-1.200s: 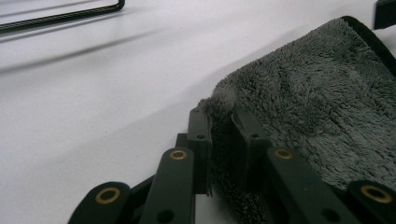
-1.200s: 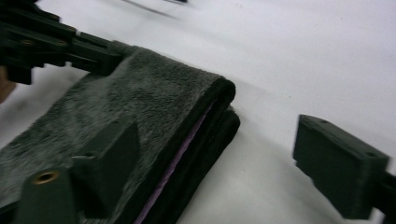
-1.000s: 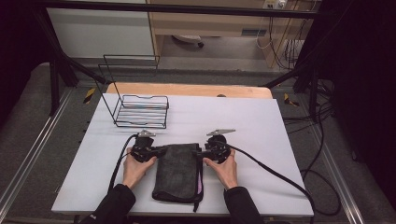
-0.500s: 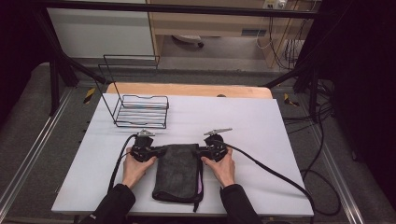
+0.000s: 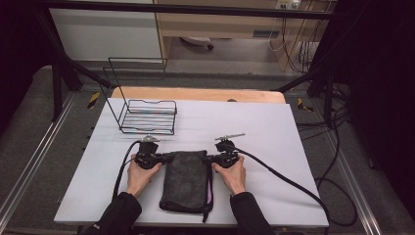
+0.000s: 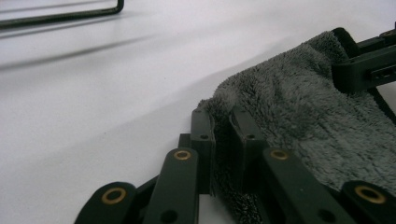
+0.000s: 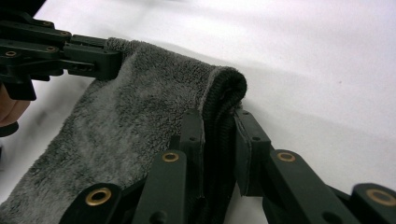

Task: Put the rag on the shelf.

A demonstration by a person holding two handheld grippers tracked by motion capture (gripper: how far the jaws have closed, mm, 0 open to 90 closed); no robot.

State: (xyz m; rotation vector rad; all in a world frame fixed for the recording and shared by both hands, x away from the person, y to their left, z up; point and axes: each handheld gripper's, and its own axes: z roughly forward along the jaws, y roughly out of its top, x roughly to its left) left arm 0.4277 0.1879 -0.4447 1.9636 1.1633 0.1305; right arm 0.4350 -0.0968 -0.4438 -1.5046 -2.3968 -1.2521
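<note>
High view: a folded grey towel lies on the white worktop near its front edge, between the person's two hands. The left claw pinches the towel's far left corner, its jaws nearly together with pile squeezed between them. The right claw has just been closing and now clamps the far right corner, the folded hem caught between its pads. A wire rack stands farther back, well apart.
</note>
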